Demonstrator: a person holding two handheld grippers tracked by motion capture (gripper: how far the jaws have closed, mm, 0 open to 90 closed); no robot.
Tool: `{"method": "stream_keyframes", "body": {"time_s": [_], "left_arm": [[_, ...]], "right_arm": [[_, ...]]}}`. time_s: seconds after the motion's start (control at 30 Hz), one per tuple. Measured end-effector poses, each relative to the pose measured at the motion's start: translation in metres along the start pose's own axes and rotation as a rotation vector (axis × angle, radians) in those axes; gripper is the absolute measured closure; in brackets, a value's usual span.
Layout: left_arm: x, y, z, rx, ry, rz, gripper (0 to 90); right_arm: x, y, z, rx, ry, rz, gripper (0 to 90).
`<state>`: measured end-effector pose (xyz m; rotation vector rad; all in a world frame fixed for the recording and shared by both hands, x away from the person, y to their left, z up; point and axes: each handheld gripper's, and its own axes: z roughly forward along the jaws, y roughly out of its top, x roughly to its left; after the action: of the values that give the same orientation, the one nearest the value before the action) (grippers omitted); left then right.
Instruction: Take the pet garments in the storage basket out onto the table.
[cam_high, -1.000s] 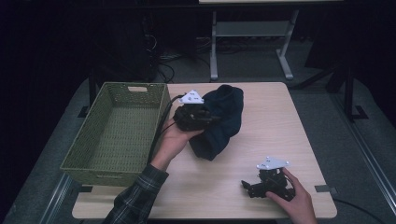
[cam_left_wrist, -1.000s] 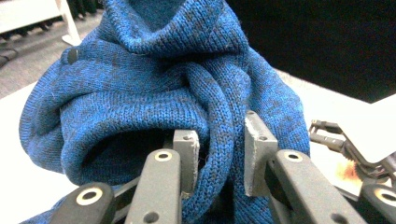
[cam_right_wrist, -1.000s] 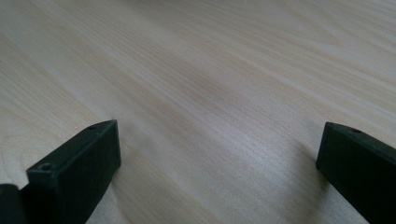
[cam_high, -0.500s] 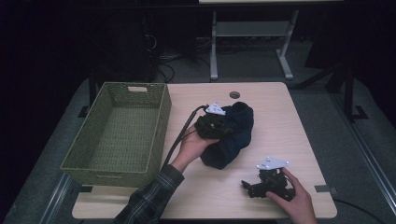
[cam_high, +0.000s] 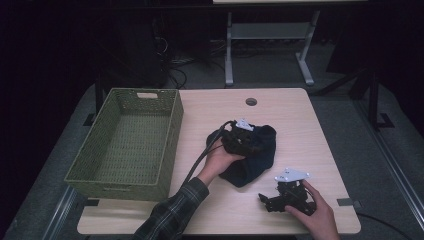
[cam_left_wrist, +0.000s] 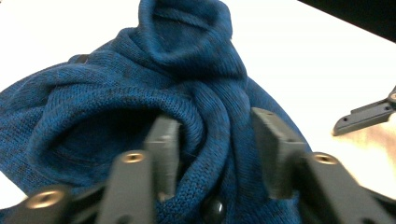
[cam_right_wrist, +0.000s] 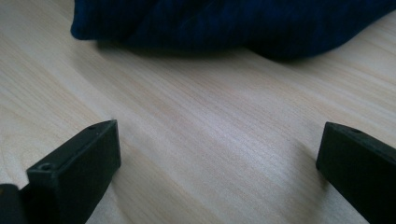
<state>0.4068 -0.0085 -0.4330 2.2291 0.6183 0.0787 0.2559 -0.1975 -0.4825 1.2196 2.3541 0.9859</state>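
Table (cam_high: 310, 130) under both grippers. Green basket (cam_high: 125, 140) well left of left gripper (cam_high: 243, 140). Blue knit garment (cam_left_wrist: 140, 93) bunched directly beneath it; jaws just opening, knit fold between, pads no longer pinching. Right gripper (cam_right_wrist: 217, 154) jaws wide, released, garment just ahead.

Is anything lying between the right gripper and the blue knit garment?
No. In the right gripper view, bare wooden table runs from the right gripper to the blue knit garment.
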Motion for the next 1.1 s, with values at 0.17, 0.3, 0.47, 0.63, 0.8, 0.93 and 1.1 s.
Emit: {"method": "stream_keyframes", "body": {"time_s": [0.17, 0.3, 0.47, 0.63, 0.8, 0.93, 1.1], "left_arm": [[-0.003, 0.003, -0.010, 0.003, 0.034, 0.043, 30.4], [-0.008, 0.004, -0.021, -0.010, 0.041, 0.036, 18.3], [-0.012, -0.001, -0.035, -0.024, 0.040, 0.033, 13.6], [-0.020, -0.009, -0.049, -0.042, 0.048, 0.039, 13.5], [-0.026, -0.018, -0.061, -0.061, 0.067, 0.030, 13.6], [-0.031, -0.028, -0.071, -0.060, 0.074, 0.034, 13.6], [-0.036, -0.043, -0.080, -0.067, 0.085, 0.023, 13.6]], "right_arm": [[0.000, 0.000, 0.000, -0.001, 0.000, 0.001, 0.0], [0.000, 0.000, 0.000, -0.001, 0.000, 0.002, 0.0], [0.001, 0.000, 0.000, 0.001, 0.002, 0.007, 0.0], [0.001, 0.000, 0.000, 0.002, 0.001, 0.006, 0.0], [0.000, 0.000, 0.000, 0.002, 0.000, 0.004, 0.0], [0.001, 0.000, 0.000, 0.003, 0.001, 0.007, 0.0], [0.000, 0.000, 0.000, 0.002, 0.000, 0.003, 0.0]]}}
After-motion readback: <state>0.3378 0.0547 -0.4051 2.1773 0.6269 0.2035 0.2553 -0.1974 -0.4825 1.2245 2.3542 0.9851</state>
